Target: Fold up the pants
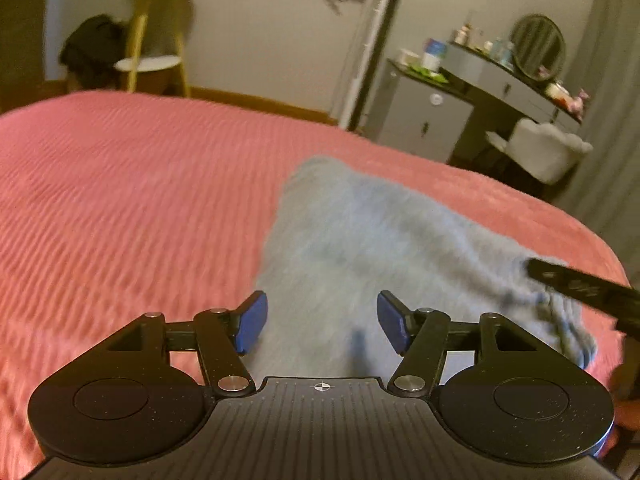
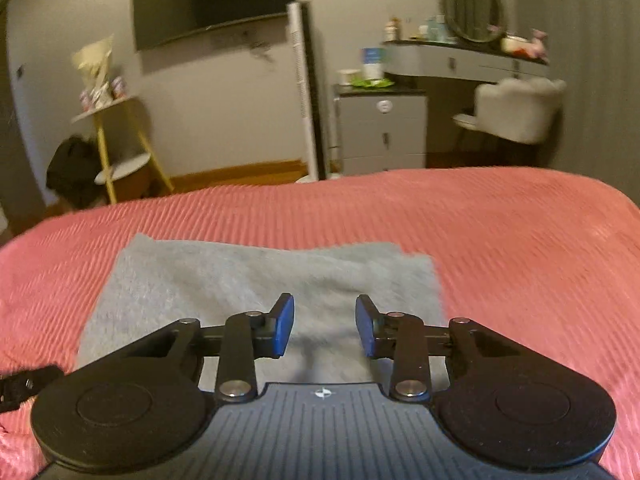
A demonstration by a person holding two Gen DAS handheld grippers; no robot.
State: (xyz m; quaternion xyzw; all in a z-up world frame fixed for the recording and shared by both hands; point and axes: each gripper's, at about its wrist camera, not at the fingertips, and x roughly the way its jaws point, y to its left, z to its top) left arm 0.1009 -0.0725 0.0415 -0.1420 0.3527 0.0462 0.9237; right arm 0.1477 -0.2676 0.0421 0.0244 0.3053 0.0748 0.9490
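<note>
Grey pants [image 1: 360,248] lie folded into a flat rectangle on a pink ribbed bedspread [image 1: 120,200]. In the left wrist view my left gripper [image 1: 322,322] hovers over the near end of the pants, jaws apart, nothing between its blue pads [image 1: 252,322]. The black tip of the other gripper [image 1: 580,286] shows over the pants' right end. In the right wrist view the folded pants [image 2: 260,276] lie straight ahead, and my right gripper [image 2: 325,326] stands above their near edge, open with a narrower gap and empty.
Beyond the bed's far edge stand a grey drawer cabinet [image 2: 382,132], a vanity desk with a round mirror [image 2: 472,8], a white chair [image 2: 516,110], a tall white tower [image 2: 304,92] and a yellow-legged side table [image 2: 116,140]. A dark screen [image 2: 212,0] hangs on the wall.
</note>
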